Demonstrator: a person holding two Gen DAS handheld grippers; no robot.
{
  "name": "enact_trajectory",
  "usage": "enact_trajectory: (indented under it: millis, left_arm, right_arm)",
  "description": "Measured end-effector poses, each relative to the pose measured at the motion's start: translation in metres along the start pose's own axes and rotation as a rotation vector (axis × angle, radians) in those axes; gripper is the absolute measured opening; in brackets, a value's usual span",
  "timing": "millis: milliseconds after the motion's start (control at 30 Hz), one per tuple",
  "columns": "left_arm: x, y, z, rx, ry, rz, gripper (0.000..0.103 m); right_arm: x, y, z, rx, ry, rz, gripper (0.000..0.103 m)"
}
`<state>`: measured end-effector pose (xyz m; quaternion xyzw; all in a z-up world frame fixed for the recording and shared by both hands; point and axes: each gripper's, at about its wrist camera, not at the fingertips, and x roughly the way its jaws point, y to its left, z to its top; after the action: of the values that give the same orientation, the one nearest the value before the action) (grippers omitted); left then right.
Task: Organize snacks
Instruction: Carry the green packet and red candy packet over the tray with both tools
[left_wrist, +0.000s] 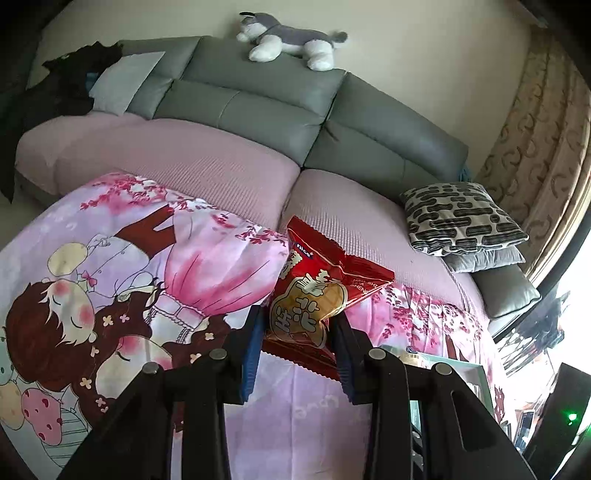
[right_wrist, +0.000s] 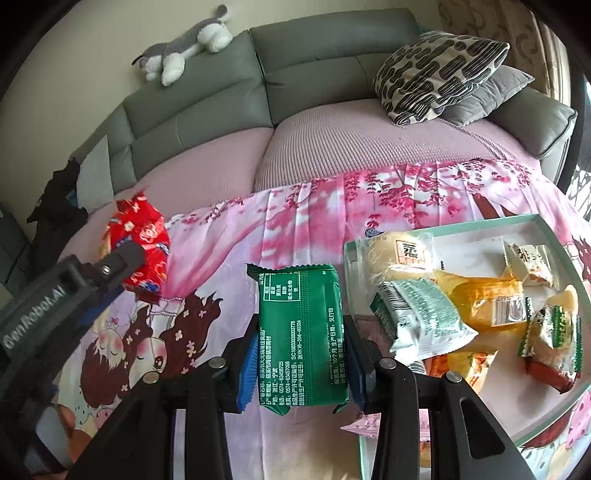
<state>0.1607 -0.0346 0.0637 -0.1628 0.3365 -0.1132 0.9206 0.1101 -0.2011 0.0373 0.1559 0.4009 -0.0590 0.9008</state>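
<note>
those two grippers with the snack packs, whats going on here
A person is sorting snacks over a table covered by a pink cartoon cloth. The left gripper is shut on a red snack packet, held off the cloth. The right gripper is shut on a green snack packet, beside a pale tray already holding several wrapped snacks. A grey sofa sits behind.

1. Left gripper (left_wrist: 297, 325), lower centre of its own view: black angular arms, blue ribbed pads (left_wrist: 252, 363) on the fingers, round grey bolt heads (left_wrist: 218, 354) on the joints.
2. Right gripper (right_wrist: 299, 347), lower centre: the same black frame, blue ridged pads (right_wrist: 248, 373), grey bolts (right_wrist: 387, 363).
3. At the left edge of the right view, the other unit's dark grey body carries white "GenRobot.AI" lettering (right_wrist: 33, 319) and a small screw (right_wrist: 106, 269).
</note>
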Motion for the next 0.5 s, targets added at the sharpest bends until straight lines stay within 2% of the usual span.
enact_trajectory:
  millis: [367, 500]
  left_arm:
    - [-0.006, -0.02, -0.007, 0.043, 0.001, -0.004, 0.038]
    - [-0.01, -0.031, -0.007, 0.068, -0.008, -0.006, 0.038]
  right_arm:
    - [-0.028, -0.034, 0.011, 0.066, -0.062, -0.015, 0.043]
    - [-0.041, -0.057, 0.016, 0.103, -0.095, -0.081, 0.043]
